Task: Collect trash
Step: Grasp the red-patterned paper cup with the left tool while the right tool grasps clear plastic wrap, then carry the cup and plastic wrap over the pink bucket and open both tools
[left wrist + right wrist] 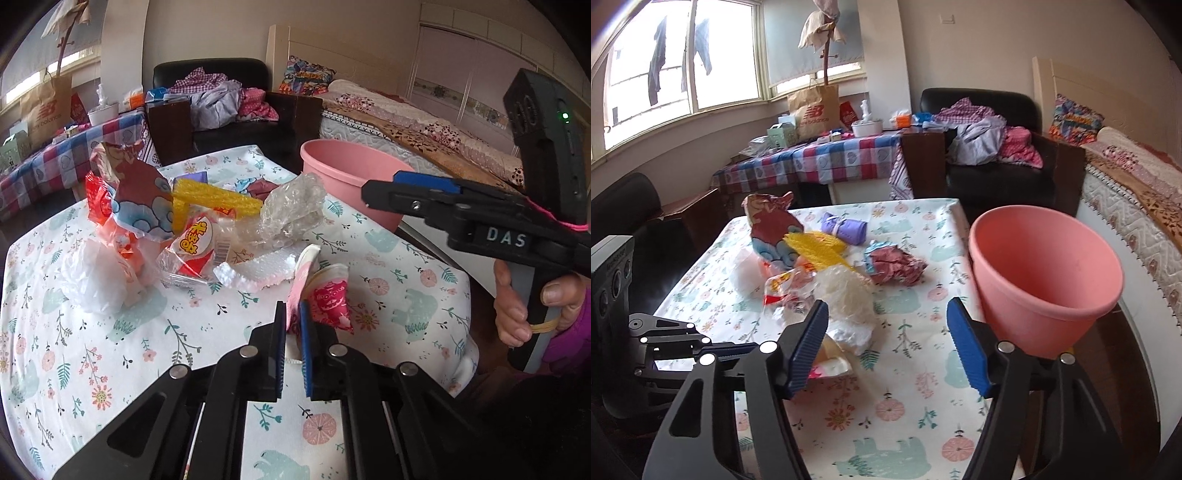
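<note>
Trash everywhere on the floral tablecloth [122,350], and the left gripper [293,332] is right in the action: its two blue-padded fingers are pressed close together around the edge of a crushed paper cup [325,291], the pink and red one lying nearest the camera. Looks like a thin pinch on the rim, which makes sense for something flattened that offers little else to hold. Over on the other side, the right gripper [892,332] hangs above the table with its fingers spread wide and nothing between them, pointed at the heap, so I'd say it is lined up for its own pick. Straight ahead of it sits a clump of clear crinkled plastic [846,295], with a yellow mesh sleeve [816,247] and a crumpled maroon wrapper [897,266] farther back, and a purple roll [846,229] beyond those. The pink bucket [1045,280] stands just off the table's right edge, mouth tipped toward the table and empty as far as I can see, clearly the place all this is meant to go. From the left view a white foam scrap [255,273] lies just behind the cup, touching or nearly so, and could drag along when the cup lifts.
</note>
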`<state>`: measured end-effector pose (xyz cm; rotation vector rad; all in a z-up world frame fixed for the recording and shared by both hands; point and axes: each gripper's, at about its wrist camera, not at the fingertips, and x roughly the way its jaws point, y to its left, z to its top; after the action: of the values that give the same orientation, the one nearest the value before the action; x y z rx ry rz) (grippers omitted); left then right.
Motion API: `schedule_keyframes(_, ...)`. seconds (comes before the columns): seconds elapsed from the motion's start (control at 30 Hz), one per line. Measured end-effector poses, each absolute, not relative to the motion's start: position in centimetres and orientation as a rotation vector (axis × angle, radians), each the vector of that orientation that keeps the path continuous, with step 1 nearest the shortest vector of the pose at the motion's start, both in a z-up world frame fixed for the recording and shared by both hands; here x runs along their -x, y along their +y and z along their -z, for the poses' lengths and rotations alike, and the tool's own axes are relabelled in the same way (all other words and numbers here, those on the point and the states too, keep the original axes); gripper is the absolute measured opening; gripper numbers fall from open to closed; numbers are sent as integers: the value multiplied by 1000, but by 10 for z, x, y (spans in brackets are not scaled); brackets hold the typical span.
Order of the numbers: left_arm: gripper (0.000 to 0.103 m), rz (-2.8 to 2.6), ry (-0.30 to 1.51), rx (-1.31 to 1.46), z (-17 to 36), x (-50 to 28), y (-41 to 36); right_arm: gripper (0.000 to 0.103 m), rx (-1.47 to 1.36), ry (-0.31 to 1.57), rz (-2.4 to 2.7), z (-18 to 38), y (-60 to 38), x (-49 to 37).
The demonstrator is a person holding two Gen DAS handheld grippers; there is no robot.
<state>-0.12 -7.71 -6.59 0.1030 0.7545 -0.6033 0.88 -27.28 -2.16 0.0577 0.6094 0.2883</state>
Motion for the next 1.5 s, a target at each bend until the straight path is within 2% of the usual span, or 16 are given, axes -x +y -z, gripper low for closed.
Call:
schedule_keyframes(0.27, 5, 589, 763, -68, 55, 12, -55, 63, -49, 640, -359, 24, -253, -23)
schedule_keyframes(0.43, 5, 570, 758, -45, 51, 17, -43, 49, -66, 720, -397, 38, -242, -39)
schedule_keyframes(0.5, 5, 568, 757, -39, 50, 20, -40, 46, -82, 748, -413, 44, -241, -43)
schedule_keyframes(0.73, 5, 562, 762, -45, 48, 24, -39, 46, -142, 768, -506, 42, -230, -44)
schedule_keyframes(1.27, 5, 489, 789, 12, 52, 39, -10, 45, 43, 826, -439, 62, -198, -48)
schedule_keyframes(1.3, 5, 487, 786, 16, 51, 40, -8, 32, 42, 830, -433, 63, -199, -49)
schedule_keyframes(1.33, 5, 488, 783, 18, 50, 40, -7, 24, 40, 836, -427, 64, -200, -51)
schedule_keyframes(1.4, 5, 487, 779, 22, 50, 41, -5, 18, 20, 841, -425, 64, -205, -51)
schedule_keyframes(1.43, 5, 488, 776, 25, 50, 41, -4, 4, 14, 837, -426, 63, -207, -50)
schedule_keyframes(1.5, 5, 488, 774, 30, 50, 42, -3, 3, 7, 817, -418, 59, -214, -45)
